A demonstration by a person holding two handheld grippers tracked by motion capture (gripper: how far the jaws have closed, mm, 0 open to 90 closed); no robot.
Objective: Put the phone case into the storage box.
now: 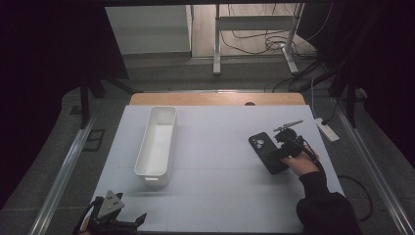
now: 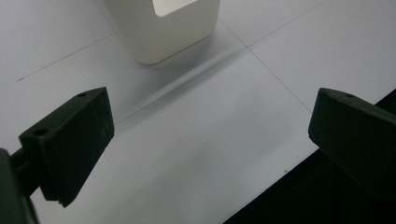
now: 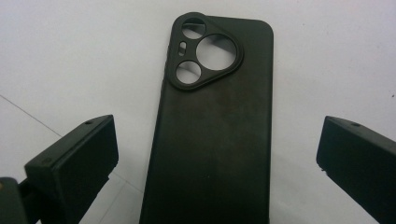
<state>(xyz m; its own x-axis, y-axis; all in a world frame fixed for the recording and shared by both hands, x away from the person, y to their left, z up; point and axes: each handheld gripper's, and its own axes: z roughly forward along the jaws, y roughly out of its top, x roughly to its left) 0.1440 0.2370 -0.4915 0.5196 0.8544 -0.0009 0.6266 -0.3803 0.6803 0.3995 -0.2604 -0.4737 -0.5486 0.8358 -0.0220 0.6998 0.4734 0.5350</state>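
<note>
The black phone case (image 3: 212, 126) lies flat on the bench (image 1: 220, 161), between the wide-open fingers (image 3: 74, 163) of the right gripper (image 3: 212, 168). Better to lower evenly and close on its long edges. The left gripper (image 2: 205, 140) is also wide open, holding nothing.

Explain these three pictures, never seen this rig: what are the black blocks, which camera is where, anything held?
No robot here: a person holds a two-jaw gripper in each hand. The high view looks down on the white table. The other two pictures come from cameras riding on the grippers, so the black blocks at their bottom corners are that gripper's own jaws.

The left gripper sits at the near left edge, jaws open, with the end of the white bin ahead of it. The right gripper stands wide open with the black phone case between its jaws, lying back up on the table, camera cutouts showing. The pads do not press on it, so nothing is held.
</note>
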